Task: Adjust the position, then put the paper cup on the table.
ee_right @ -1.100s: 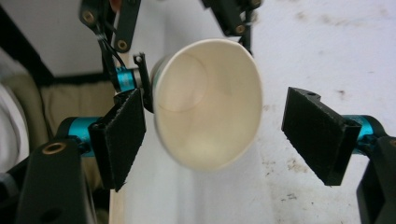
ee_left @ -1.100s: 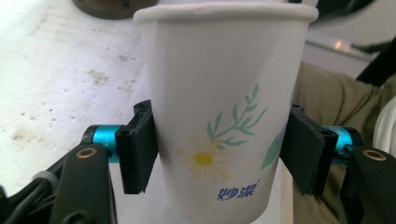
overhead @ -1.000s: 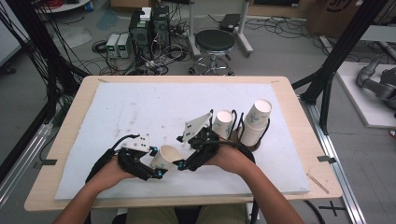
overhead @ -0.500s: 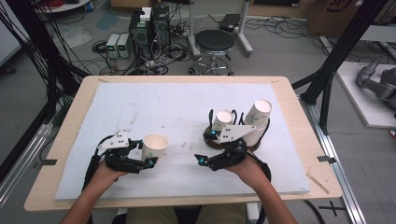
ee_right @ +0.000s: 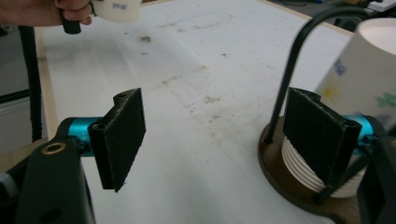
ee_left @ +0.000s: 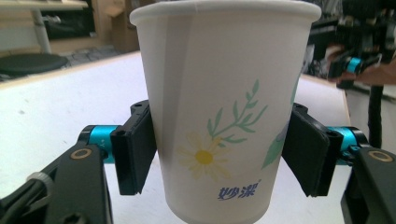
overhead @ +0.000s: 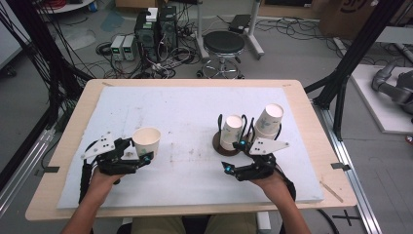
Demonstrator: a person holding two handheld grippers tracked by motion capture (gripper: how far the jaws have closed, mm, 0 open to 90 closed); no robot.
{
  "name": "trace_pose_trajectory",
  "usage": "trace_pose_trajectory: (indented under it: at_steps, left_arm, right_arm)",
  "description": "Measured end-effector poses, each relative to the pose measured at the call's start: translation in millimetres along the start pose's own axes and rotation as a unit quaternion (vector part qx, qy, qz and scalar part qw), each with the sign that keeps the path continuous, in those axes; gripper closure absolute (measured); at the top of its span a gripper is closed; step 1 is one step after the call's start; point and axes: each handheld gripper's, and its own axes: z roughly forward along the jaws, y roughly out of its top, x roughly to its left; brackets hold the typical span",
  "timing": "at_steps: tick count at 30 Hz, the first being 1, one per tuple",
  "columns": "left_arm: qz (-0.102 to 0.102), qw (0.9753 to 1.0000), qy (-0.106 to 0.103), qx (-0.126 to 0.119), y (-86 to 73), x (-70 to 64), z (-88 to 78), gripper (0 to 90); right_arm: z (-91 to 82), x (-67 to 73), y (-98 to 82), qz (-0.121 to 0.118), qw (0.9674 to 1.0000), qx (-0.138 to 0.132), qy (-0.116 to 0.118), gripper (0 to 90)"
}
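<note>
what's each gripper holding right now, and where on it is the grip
The left gripper holds a paper cup by its lower sides, one pad on each side. The right gripper stands open and holds nothing.

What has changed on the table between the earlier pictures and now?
The left gripper carried one paper cup away to the left, and its jaws have just been opening a little around it. The right gripper, open and empty, drew back toward the person. The cup holder and tilted cup stack stayed.
</note>
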Motion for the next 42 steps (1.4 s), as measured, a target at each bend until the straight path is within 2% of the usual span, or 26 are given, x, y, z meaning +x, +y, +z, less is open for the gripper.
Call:
trace_pose_trajectory:
  at_steps: [2,9,14,20,25,30,37,42]
  left_arm:
    - [0.004,0.9999,0.008,-0.015,-1.0,2.8,-4.8,31.7]
    - [0.014,0.9994,0.019,-0.026,-4.4,5.0,-11.8,31.7]
    - [0.021,0.9986,0.031,-0.039,-5.7,5.0,-17.9,31.6]
    - [0.020,0.9970,0.052,-0.053,-6.2,8.1,-24.9,31.4]
    - [0.023,0.9960,0.061,-0.062,-5.6,11.0,-28.2,31.4]
    - [0.022,0.9955,0.066,-0.063,-5.2,11.9,-29.8,31.4]
    - [0.018,0.9952,0.070,-0.066,-6.0,14.0,-29.6,31.3]
    - [0.015,0.9949,0.073,-0.068,-7.2,18.1,-28.0,31.1]
  right_arm:
    - [-3.3,-1.4,-3.3,0.001,1.0000,-0.002,-0.006,22.2]
    - [-10.7,-2.5,-12.5,0.006,0.9998,-0.001,-0.016,22.3]
    - [-12.9,-4.2,-12.9,0.008,0.9997,-0.009,-0.022,22.3]
    - [-12.8,-3.5,-13.9,0.009,0.9996,-0.008,-0.025,22.6]
    - [-13.0,-1.2,-13.7,0.005,0.9996,-0.010,-0.025,22.6]
    - [-15.7,1.0,-13.6,-0.002,0.9995,-0.006,-0.030,22.7]
    - [-17.1,-3.1,-12.3,0.006,0.9994,-0.021,-0.026,22.7]
    - [-18.2,-4.6,-13.9,0.009,0.9994,-0.020,-0.027,22.7]
